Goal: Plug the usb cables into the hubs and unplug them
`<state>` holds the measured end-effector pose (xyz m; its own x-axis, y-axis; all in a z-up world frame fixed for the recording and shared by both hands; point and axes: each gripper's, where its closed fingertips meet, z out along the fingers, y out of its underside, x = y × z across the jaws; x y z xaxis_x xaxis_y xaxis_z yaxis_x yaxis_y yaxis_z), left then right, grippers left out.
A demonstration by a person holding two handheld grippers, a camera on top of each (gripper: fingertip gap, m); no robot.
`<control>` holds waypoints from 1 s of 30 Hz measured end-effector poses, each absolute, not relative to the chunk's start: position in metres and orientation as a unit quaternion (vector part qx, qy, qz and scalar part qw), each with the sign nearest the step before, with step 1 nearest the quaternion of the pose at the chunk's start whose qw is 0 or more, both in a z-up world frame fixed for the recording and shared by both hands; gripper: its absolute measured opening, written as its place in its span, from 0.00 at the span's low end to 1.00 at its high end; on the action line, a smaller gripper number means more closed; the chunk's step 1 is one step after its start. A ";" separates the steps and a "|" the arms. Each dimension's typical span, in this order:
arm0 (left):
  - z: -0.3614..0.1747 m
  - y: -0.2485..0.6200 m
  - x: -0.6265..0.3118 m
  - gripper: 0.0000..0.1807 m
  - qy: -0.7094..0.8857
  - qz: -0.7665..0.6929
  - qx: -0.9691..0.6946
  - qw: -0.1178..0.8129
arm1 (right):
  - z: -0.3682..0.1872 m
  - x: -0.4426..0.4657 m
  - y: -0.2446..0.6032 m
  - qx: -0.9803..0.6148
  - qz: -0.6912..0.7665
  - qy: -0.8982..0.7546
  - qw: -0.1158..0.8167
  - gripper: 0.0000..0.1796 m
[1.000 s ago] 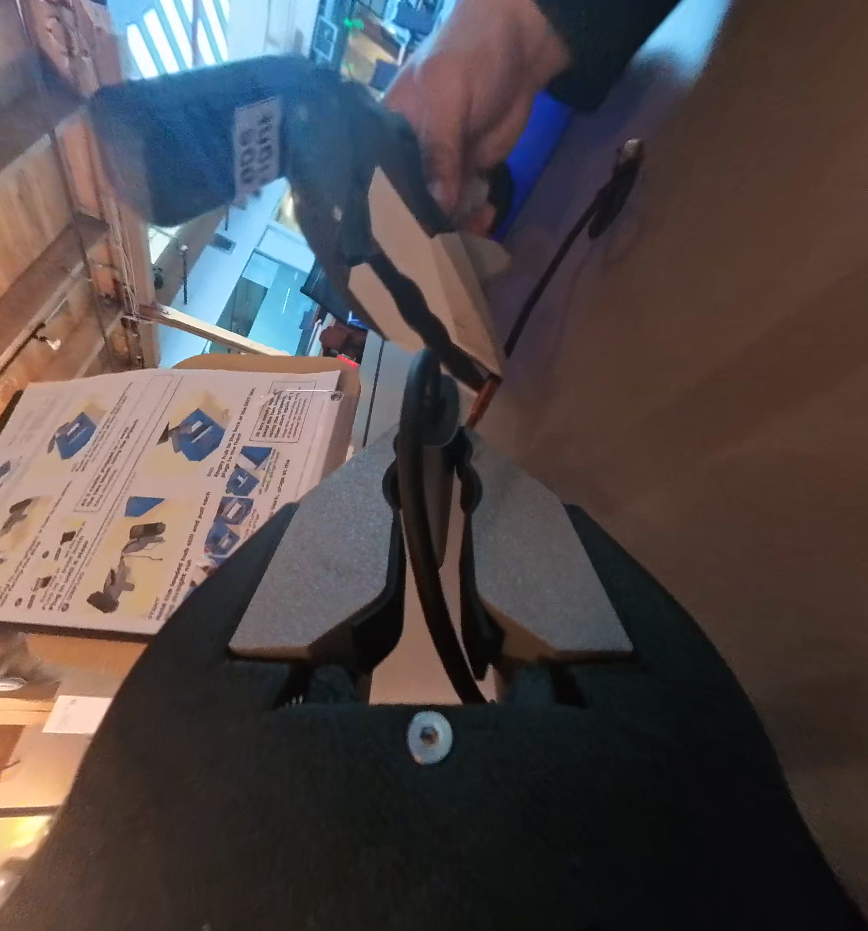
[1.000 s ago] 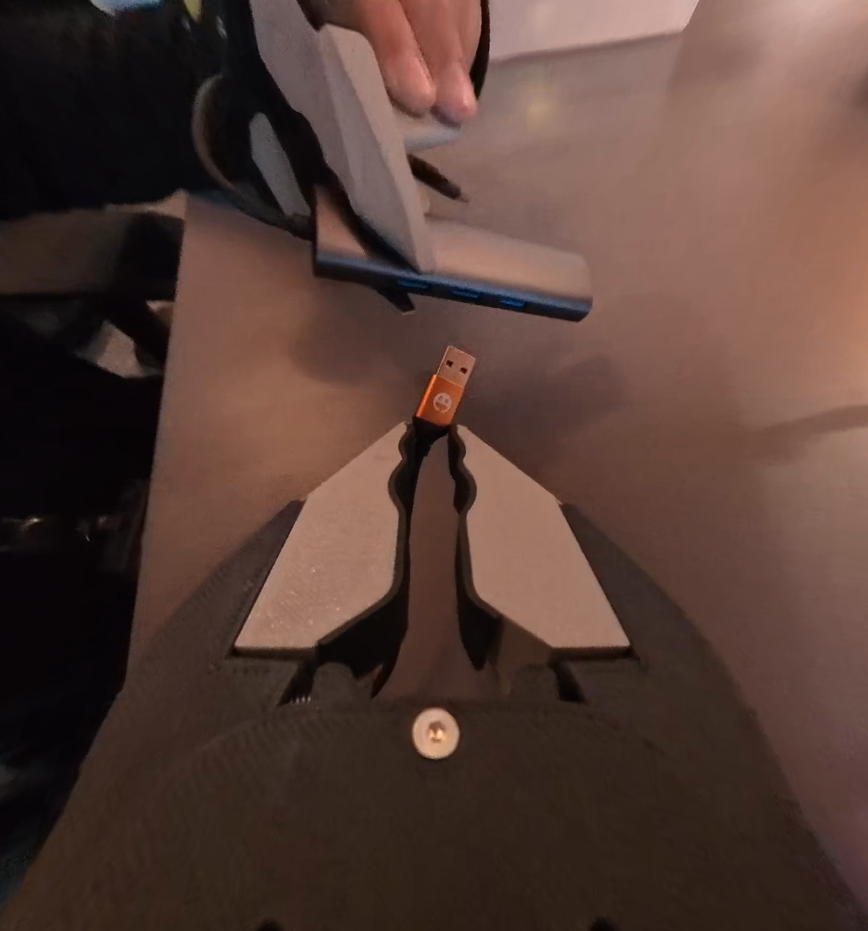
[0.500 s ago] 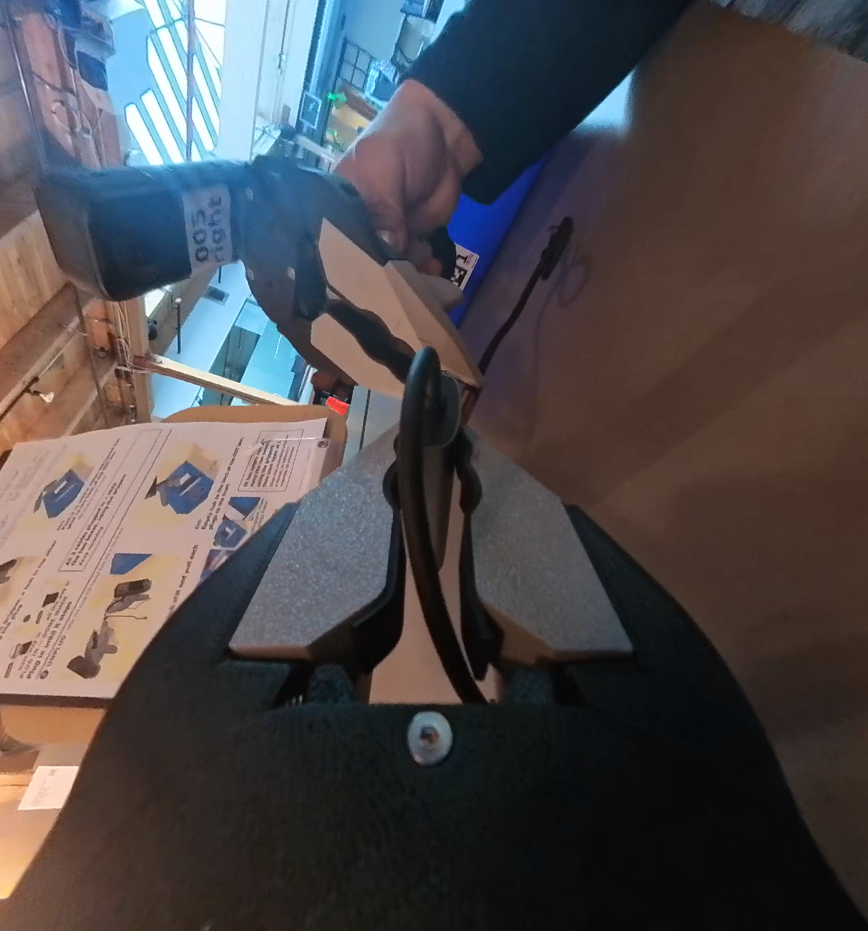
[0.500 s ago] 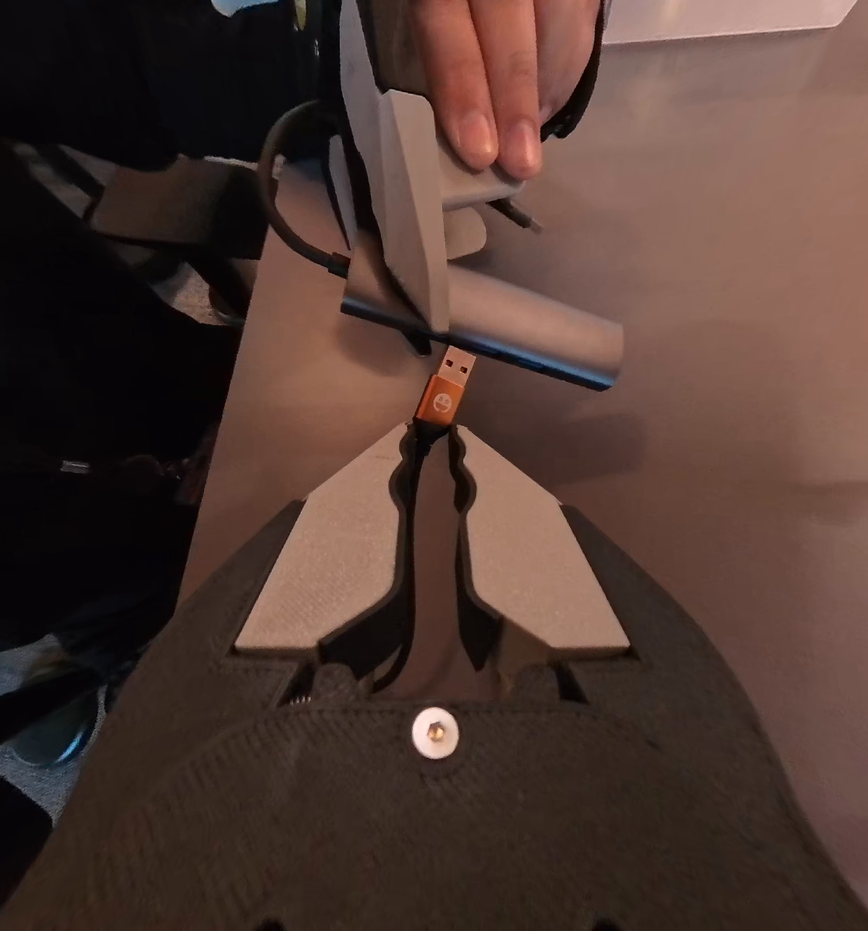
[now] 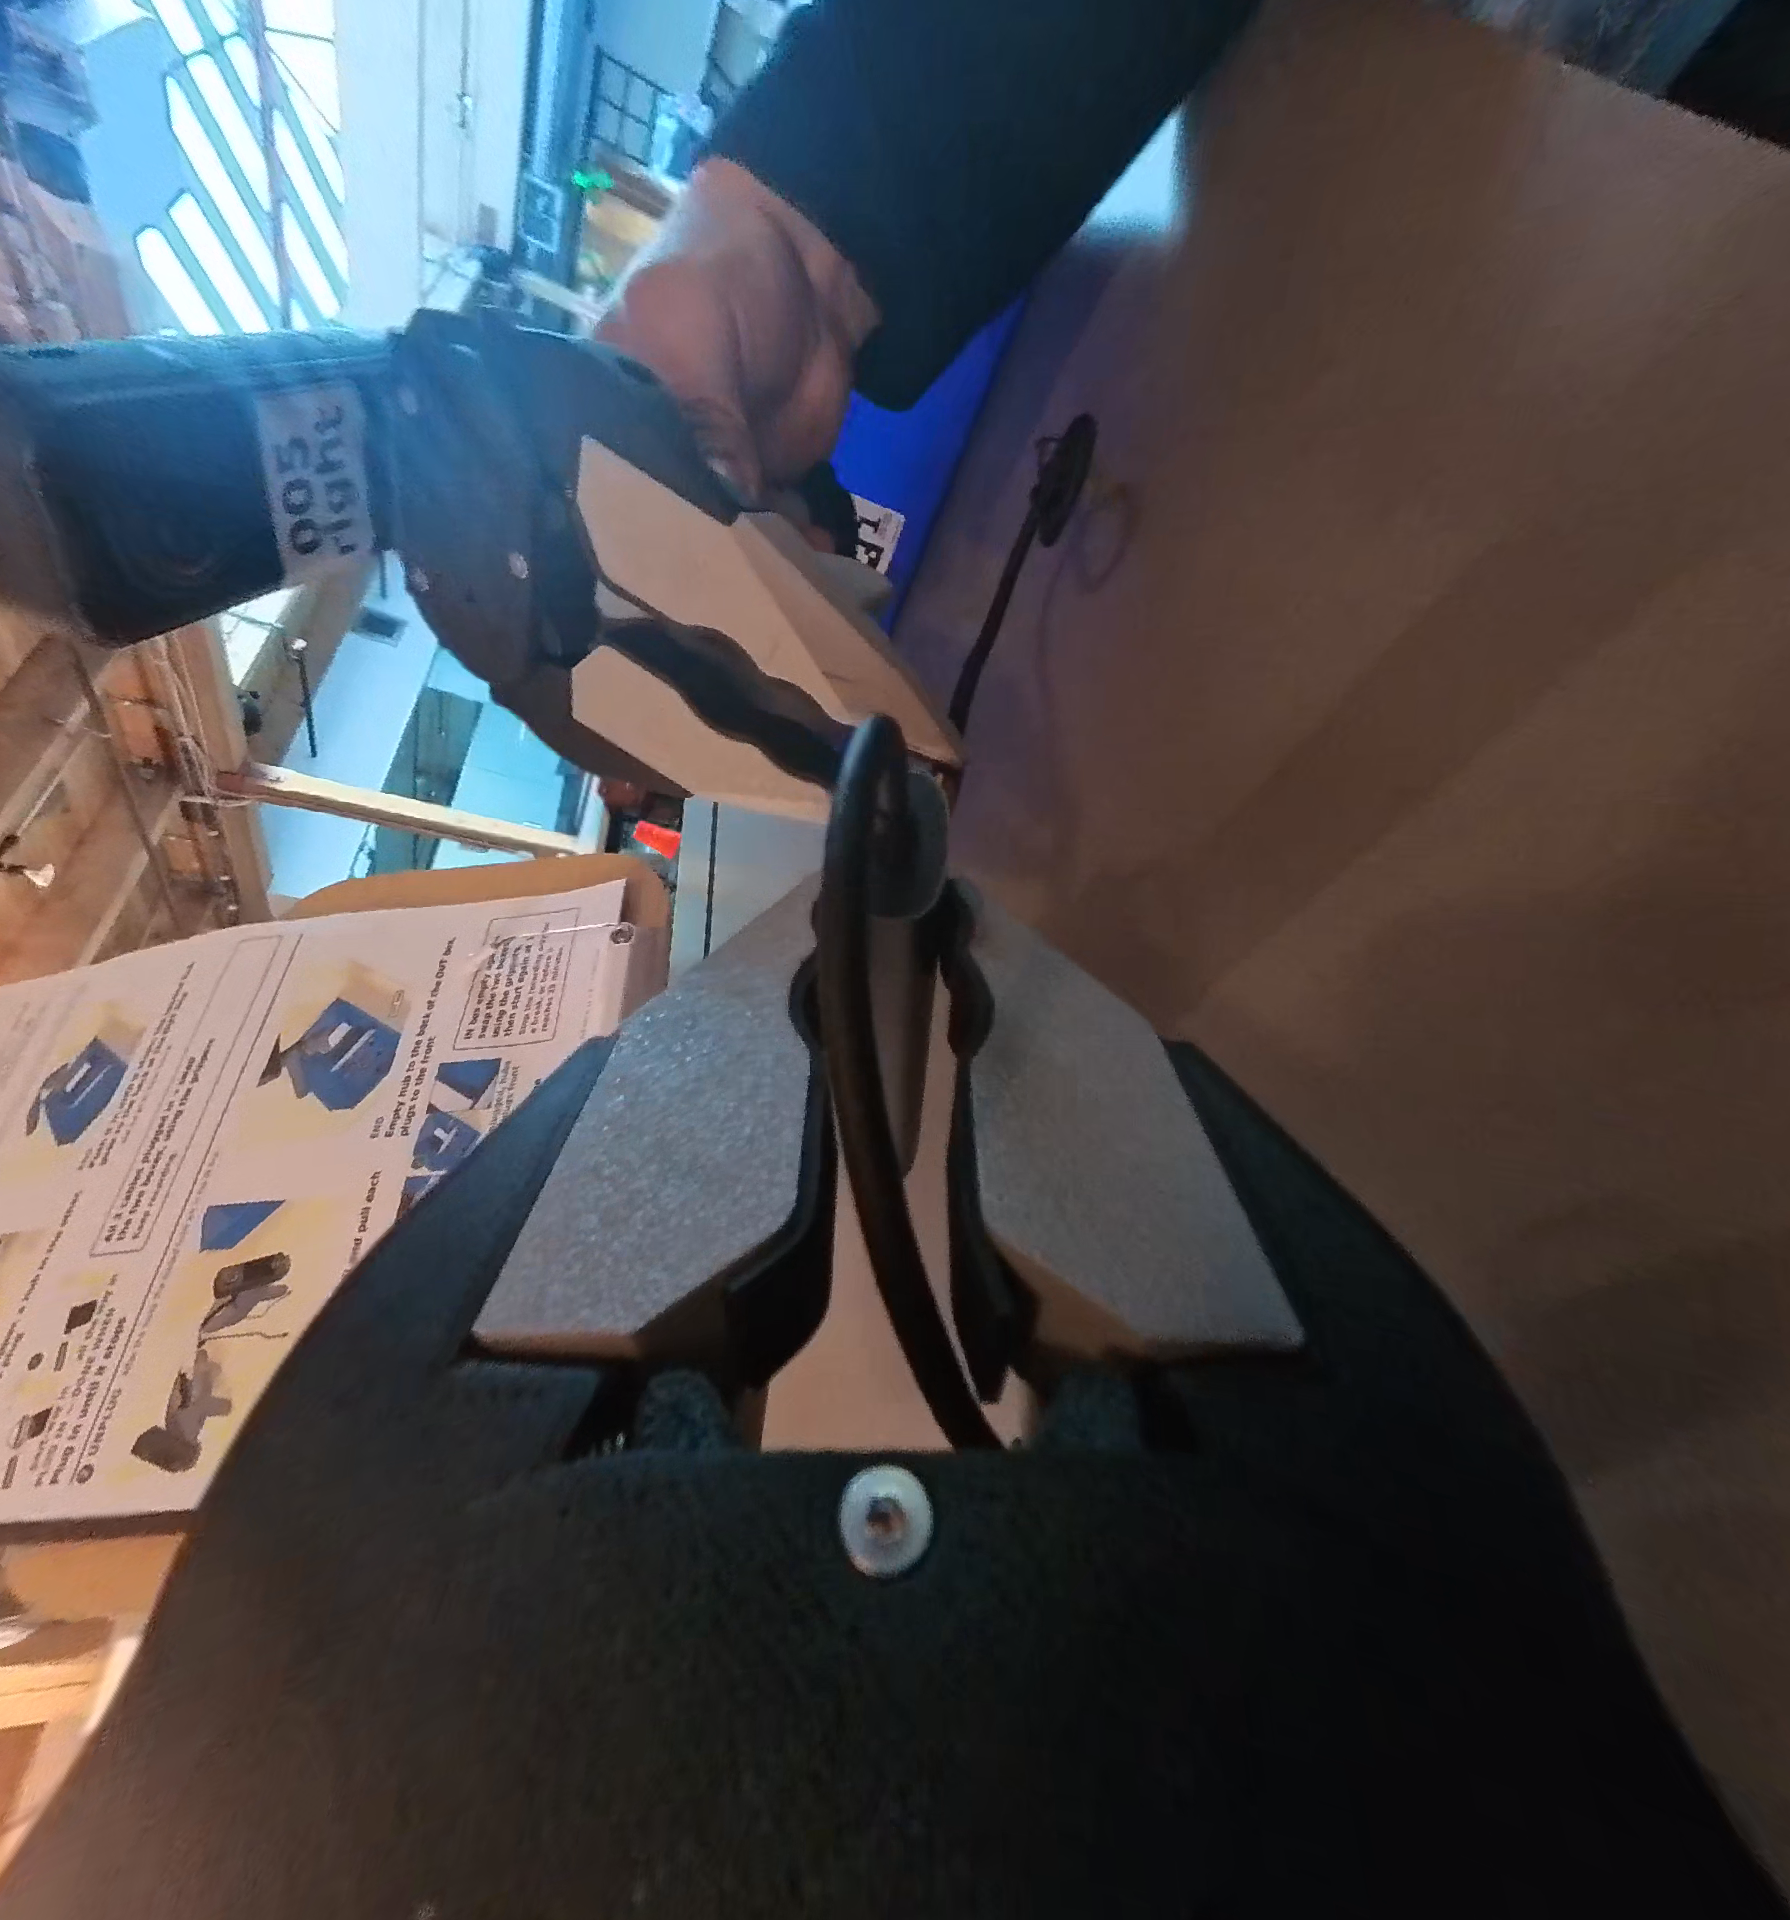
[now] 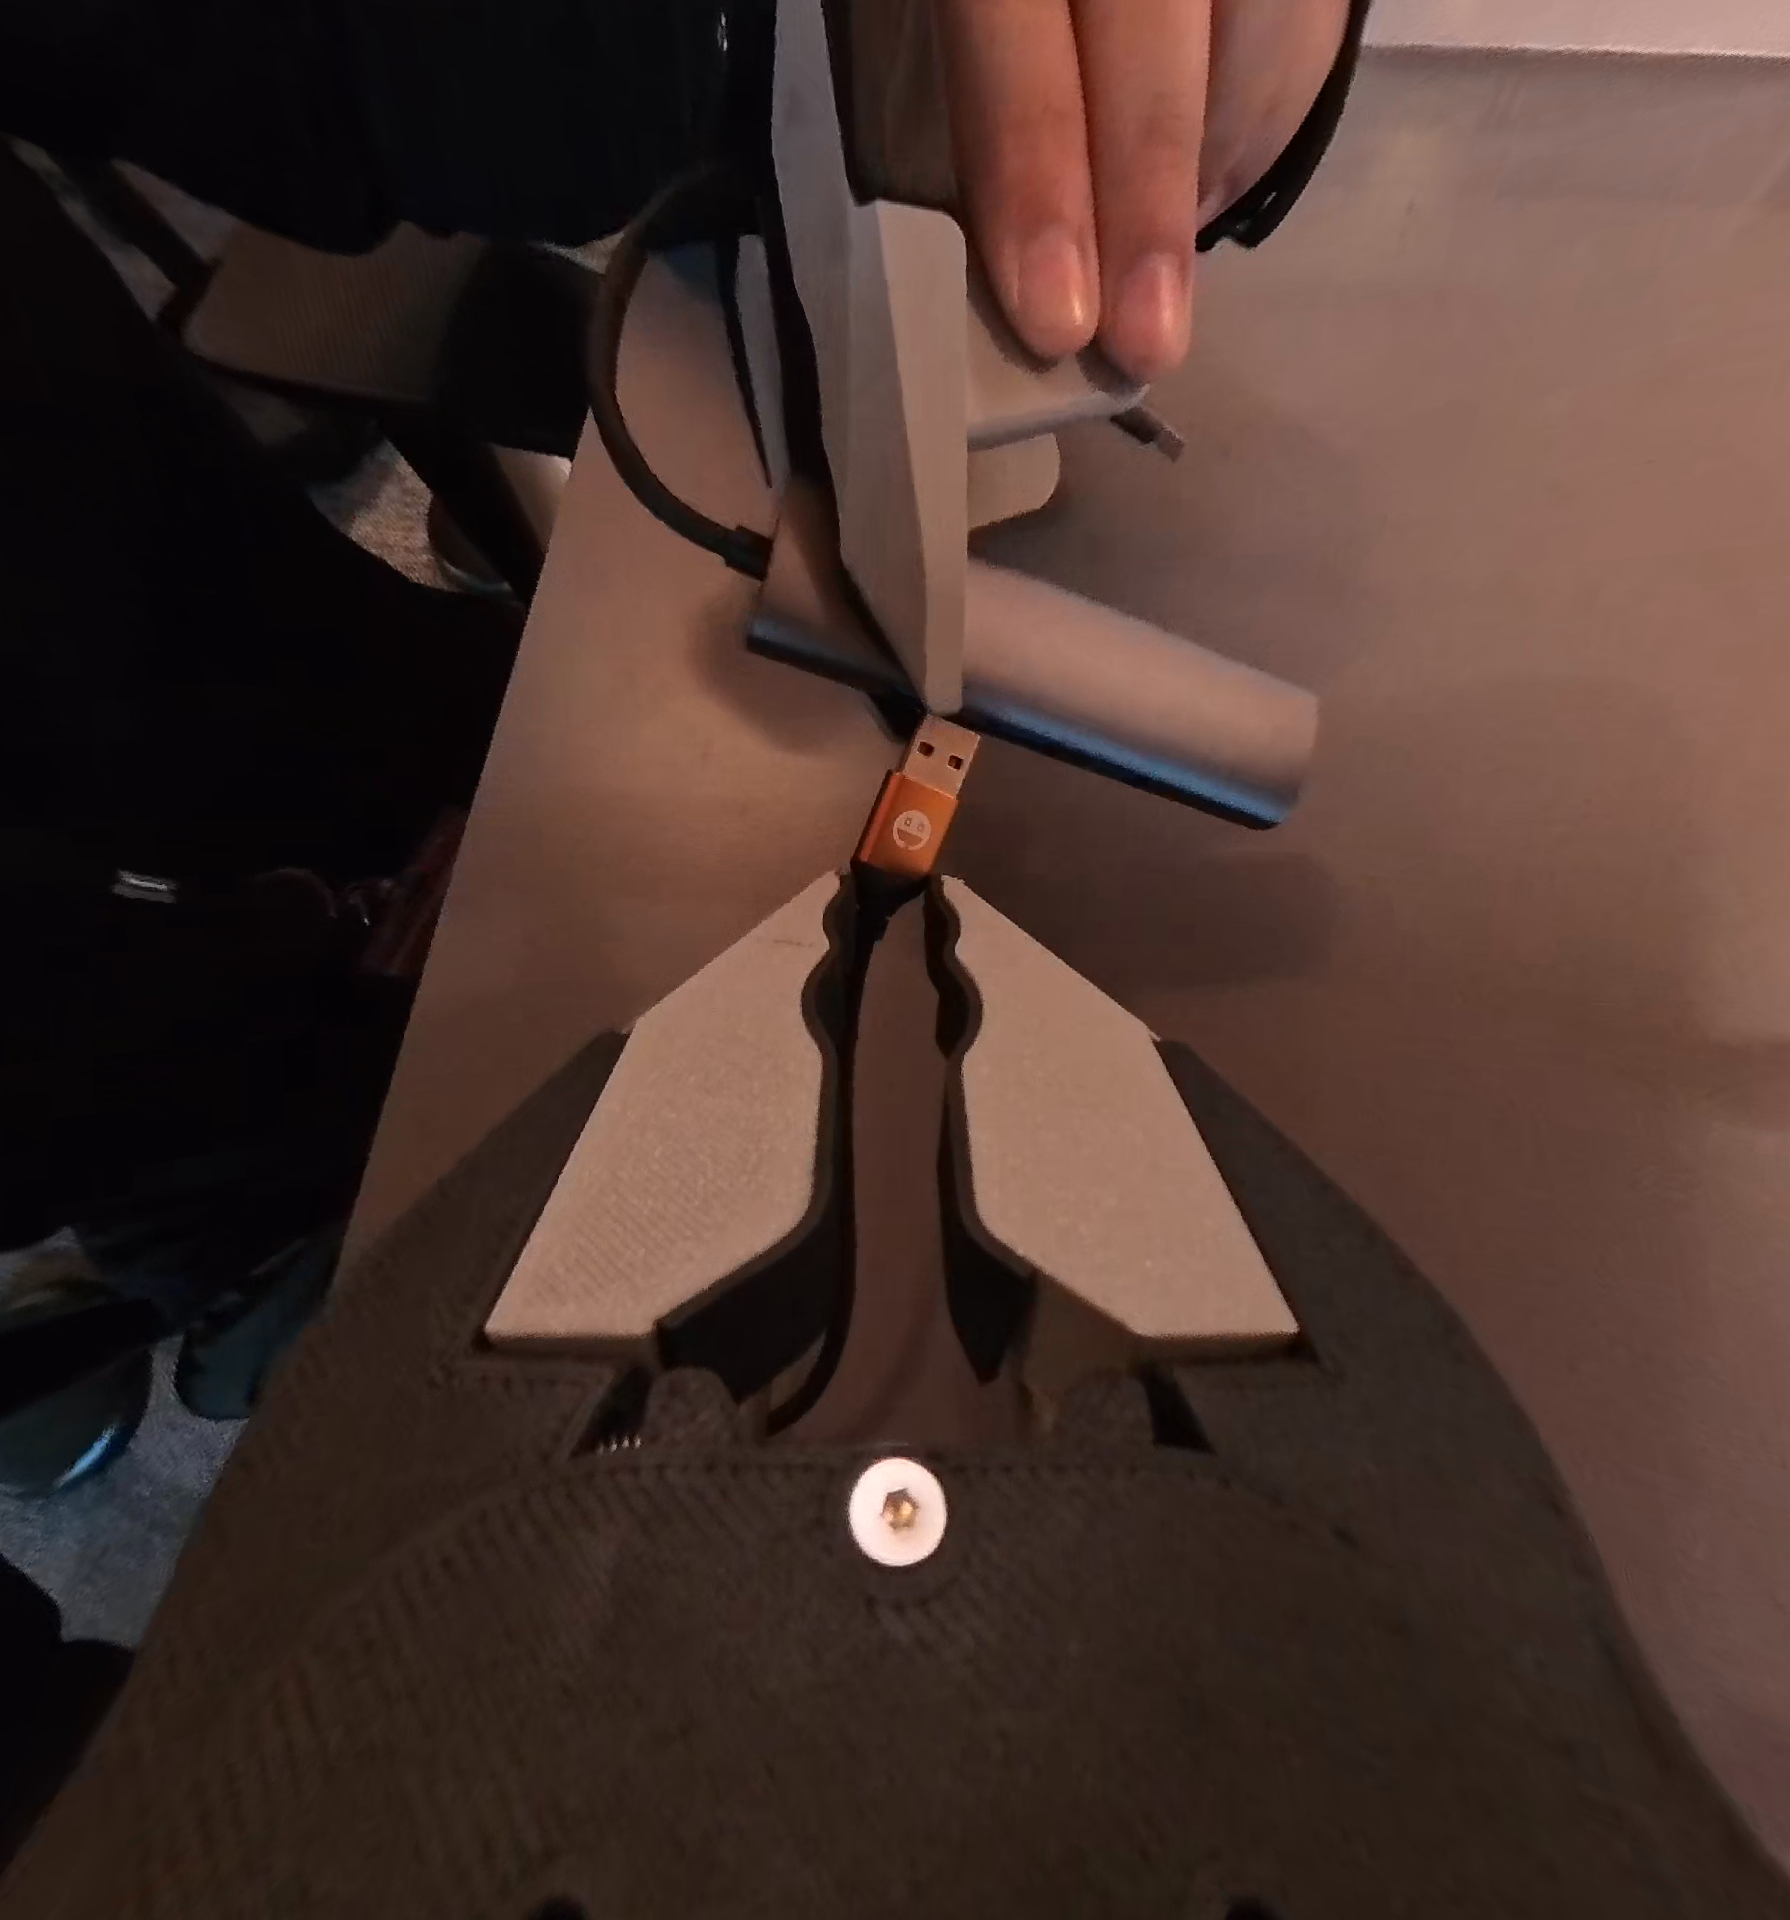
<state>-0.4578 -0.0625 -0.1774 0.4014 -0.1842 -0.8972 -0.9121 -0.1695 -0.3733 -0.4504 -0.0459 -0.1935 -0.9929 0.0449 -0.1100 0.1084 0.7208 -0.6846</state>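
In the right wrist view my right gripper (image 6: 886, 883) is shut on the black cable just behind an orange USB plug (image 6: 917, 805). The plug's metal tip touches the port side of a grey hub (image 6: 1130, 717). I cannot tell whether it is inside a port. My left gripper (image 6: 922, 686) comes down from above, shut on the hub, with a hand (image 6: 1078, 208) on it. In the left wrist view my left gripper (image 5: 886, 904) holds the hub (image 5: 906, 847) end-on, its black lead (image 5: 870, 1143) looping back between the fingers. The right gripper (image 5: 927, 750) meets it there.
The wooden table (image 5: 1442, 831) lies under both grippers. A loose black cable (image 5: 1016, 582) lies on it next to a blue box (image 5: 922, 436). A printed instruction sheet (image 5: 195, 1143) stands at the left. The table's edge (image 6: 496, 831) runs along the left, with dark floor beyond.
The two grippers have closed in on each other. The gap between plug and hub has gone, and the plug tip now touches the hub's port side. The hub has tilted.
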 end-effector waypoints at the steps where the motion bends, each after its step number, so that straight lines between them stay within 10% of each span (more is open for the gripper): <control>1: -0.181 -0.062 -0.458 0.08 0.415 0.369 -0.673 0.488 | -0.194 -0.448 -0.046 0.038 -0.370 0.927 0.047 0.05; 30: -0.183 -0.057 -0.428 0.08 0.435 0.313 -0.667 0.518 | -0.199 -0.424 -0.041 -0.020 -0.365 0.926 0.097 0.06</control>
